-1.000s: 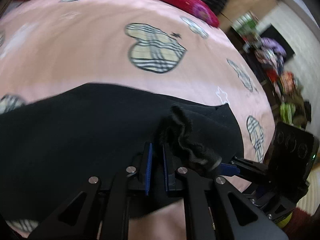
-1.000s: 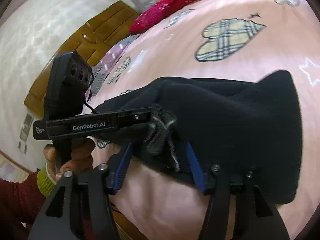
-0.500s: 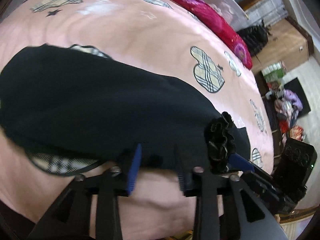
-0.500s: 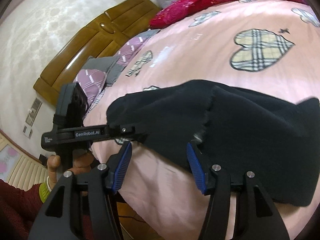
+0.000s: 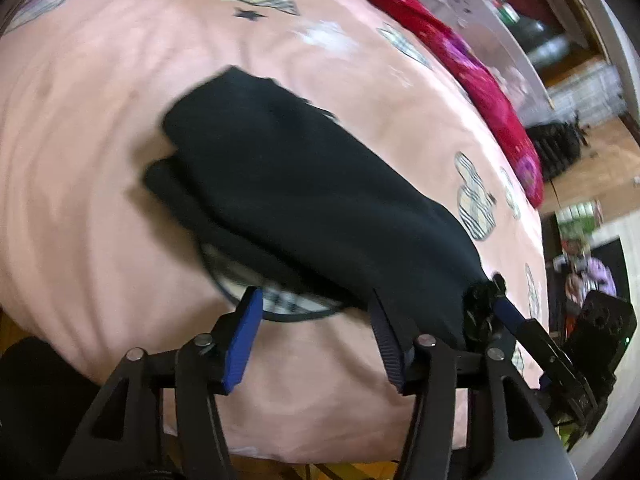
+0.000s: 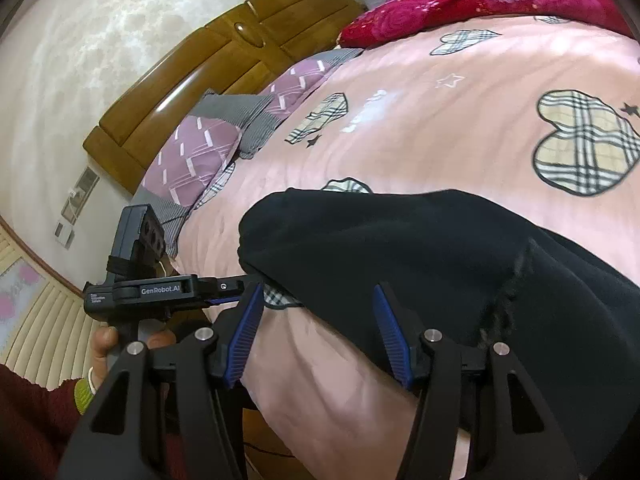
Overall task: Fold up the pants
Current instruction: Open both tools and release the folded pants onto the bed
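Both tongs gape released: left tongs [image 5: 316, 332] and right tongs [image 6: 318, 334] sit at the near edge of the folded black fabric pants [image 6: 420, 248] lying on the pink heart-print bed [image 6: 440, 128].

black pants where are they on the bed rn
The black pants lie folded on the pink heart-print bedspread near its front edge, just ahead of both open hand-held grippers, with the purple pillow beyond to the left.

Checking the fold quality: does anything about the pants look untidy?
Yes. The black pants are folded unevenly: at the far end the upper layer sits offset, leaving a lower layer sticking out on the pink bedsheet.
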`<action>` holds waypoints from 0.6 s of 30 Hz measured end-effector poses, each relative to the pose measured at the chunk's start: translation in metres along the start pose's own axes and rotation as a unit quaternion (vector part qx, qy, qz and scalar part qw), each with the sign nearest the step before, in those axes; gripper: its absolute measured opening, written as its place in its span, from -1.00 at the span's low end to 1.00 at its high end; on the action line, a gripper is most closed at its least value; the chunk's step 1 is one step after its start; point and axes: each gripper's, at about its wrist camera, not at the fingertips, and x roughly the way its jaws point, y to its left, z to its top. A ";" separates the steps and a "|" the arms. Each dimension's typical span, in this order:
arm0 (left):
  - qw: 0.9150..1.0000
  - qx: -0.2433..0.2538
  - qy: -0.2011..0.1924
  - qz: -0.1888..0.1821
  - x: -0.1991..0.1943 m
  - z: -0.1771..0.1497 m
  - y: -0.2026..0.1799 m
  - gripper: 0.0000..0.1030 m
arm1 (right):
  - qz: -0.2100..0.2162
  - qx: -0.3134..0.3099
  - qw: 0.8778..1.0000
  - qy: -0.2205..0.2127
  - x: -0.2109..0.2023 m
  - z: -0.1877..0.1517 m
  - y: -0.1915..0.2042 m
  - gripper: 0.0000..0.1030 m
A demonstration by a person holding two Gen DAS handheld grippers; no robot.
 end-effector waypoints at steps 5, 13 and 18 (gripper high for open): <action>0.998 -0.061 0.001 0.014 -0.003 0.010 0.032 0.33 | 0.008 -0.014 1.000 0.012 0.015 0.013 0.008 0.13; 0.988 -0.152 0.002 -0.009 0.000 0.020 0.065 0.35 | 0.021 -0.028 0.999 0.032 0.037 0.039 0.013 0.13; 0.981 -0.191 -0.005 -0.018 0.001 0.024 0.078 0.35 | 0.027 -0.042 0.998 0.045 0.055 0.058 0.017 0.13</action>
